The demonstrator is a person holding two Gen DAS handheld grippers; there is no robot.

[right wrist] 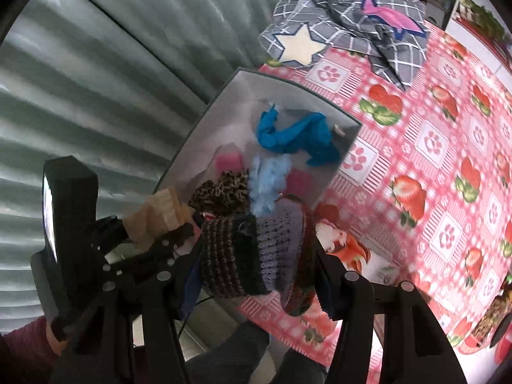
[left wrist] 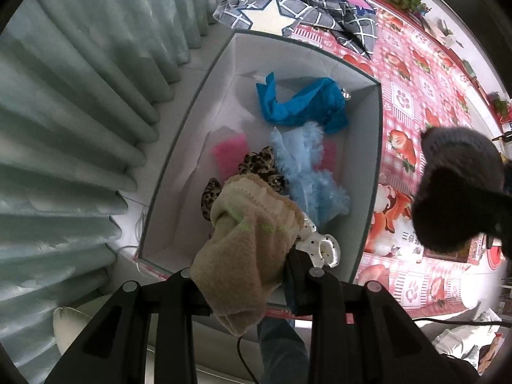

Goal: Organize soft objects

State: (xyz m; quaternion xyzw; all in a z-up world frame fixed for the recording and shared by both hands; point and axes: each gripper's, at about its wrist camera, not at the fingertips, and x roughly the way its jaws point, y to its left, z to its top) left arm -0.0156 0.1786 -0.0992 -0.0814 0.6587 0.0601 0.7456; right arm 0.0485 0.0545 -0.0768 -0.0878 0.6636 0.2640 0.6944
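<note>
- The grey box (left wrist: 368, 172) stands at the left edge of the table (left wrist: 425, 96), hard by the curtain (left wrist: 64, 128), and it is already part filled. Inside lie a pink piece (left wrist: 228, 153), a leopard-print piece (left wrist: 259, 164), a pale blue fluffy piece (left wrist: 304, 172) and, toward the far end, a bright blue cloth (left wrist: 300, 102).
- The left gripper (left wrist: 249, 275) is clenched on a beige sock (left wrist: 246, 249), which hangs over the near end of the box, above the leopard-print piece. I judge it only needs letting go to land inside.
- The right gripper (right wrist: 259, 256) grasps a knitted striped piece (right wrist: 252, 252), dark and lilac, held bunched between the jaws. It sits over the near right corner of the box, partly above the tablecloth, so it likely needs a small shift left before release.
- Still out on the table is the grey checked cloth with stars (left wrist: 297, 3), heaped at the far edge beyond the box. A leopard-print scrap (right wrist: 492, 313) also shows at the near right edge in the right wrist view.
- So the task looks well past half done: several things are boxed, two are in hand, and at least one large item is left.
</note>
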